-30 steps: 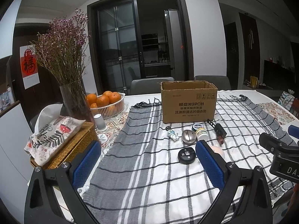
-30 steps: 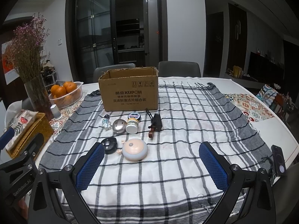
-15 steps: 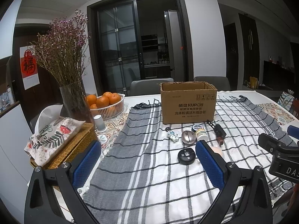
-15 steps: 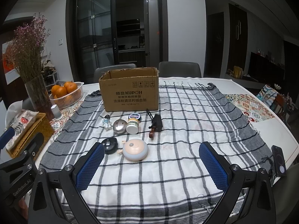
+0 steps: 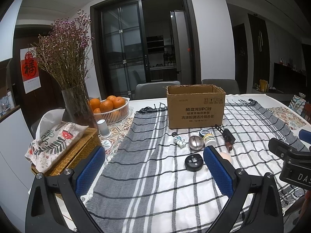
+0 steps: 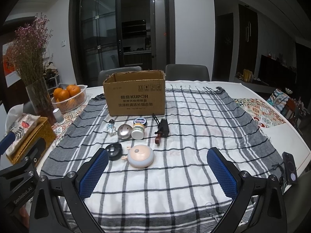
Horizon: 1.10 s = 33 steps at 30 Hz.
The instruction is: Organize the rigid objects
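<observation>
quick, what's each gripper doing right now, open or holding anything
Left gripper: open, holding nothing, above the checked tablecloth.
Right gripper: open, holding nothing.

Both fisheye wrist views look forward from the near table edge, well back. The left view sits further left, beside the woven wicker basket (image 5: pixel 64 155). Both share the open brown cardboard box (image 5: pixel 196 106) (image 6: pixel 135 95) and black-and-white checked cloth (image 5: pixel 155 174) (image 6: pixel 194 132).
</observation>
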Each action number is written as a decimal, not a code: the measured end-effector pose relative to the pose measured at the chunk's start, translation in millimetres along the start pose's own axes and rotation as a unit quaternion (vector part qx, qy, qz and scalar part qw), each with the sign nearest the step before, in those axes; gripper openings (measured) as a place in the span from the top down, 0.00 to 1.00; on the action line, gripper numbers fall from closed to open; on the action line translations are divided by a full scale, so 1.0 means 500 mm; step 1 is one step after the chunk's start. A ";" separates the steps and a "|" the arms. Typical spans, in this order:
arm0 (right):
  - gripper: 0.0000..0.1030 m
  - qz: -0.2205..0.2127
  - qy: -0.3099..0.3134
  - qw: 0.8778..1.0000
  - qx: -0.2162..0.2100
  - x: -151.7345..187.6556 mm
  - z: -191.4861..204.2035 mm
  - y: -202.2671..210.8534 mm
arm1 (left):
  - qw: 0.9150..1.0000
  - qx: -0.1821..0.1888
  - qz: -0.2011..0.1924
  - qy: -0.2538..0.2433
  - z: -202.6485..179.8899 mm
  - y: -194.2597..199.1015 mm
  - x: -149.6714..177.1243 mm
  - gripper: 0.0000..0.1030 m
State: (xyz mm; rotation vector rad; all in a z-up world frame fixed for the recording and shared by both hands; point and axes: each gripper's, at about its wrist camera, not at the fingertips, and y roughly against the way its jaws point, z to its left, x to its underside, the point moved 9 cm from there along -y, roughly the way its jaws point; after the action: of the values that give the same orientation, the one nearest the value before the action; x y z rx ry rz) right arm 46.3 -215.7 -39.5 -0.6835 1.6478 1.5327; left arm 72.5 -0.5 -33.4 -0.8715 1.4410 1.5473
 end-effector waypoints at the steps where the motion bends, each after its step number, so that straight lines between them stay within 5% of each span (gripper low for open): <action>1: 0.00 0.000 0.000 1.000 0.000 0.000 0.000 0.000 | 1.000 0.000 0.001 0.000 0.000 -0.001 0.000 0.00; 16: 0.00 0.010 0.004 1.000 -0.011 0.009 0.008 -0.023 | 0.999 0.027 0.039 -0.025 -0.025 -0.050 0.033 0.00; 33: 0.01 0.078 0.027 0.995 -0.061 0.054 0.045 -0.187 | 0.985 0.109 0.095 -0.093 -0.089 -0.202 0.095 0.01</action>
State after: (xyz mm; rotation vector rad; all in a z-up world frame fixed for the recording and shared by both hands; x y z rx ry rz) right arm 110.6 -202.5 -114.8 -0.6784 1.6922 1.7512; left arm 142.2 -39.6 -123.2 -0.4603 1.5552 1.5287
